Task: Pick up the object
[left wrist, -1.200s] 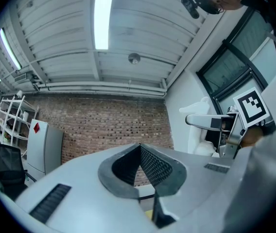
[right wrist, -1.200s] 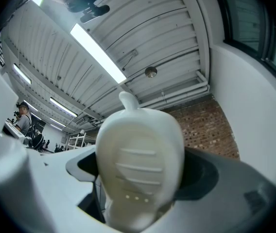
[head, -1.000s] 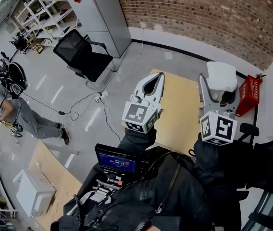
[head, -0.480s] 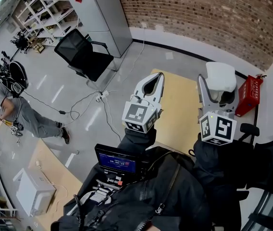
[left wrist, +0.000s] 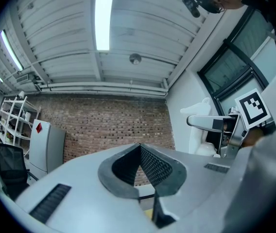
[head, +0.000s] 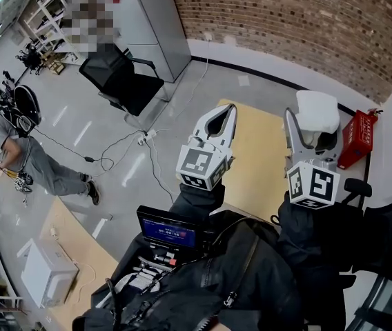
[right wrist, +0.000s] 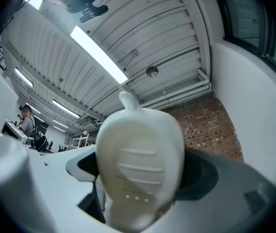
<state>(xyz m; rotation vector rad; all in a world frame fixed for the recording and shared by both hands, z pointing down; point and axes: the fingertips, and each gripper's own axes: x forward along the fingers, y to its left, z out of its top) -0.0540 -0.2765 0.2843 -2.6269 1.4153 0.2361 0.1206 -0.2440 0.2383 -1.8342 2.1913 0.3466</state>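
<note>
Up over the tan surface (head: pixel 258 164), a white object (head: pixel 318 109) is being squeezed between the jaws of the right gripper (head: pixel 306 126), lifted clear. At its 9 o'clock, the left gripper (head: pixel 225 116) is being held closed, with nothing inside.

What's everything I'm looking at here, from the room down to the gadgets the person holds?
white object: one, white, clamped in the right gripper above the table
table: one, light wood, under both grippers
box: one, red, right of the table
office chair: one, black, left of the table
cabinet: one, grey, beyond the chair
bystander: one, grey clothes, far left
left gripper: grey, shut, empty
right gripper: grey, shut on the white object
</note>
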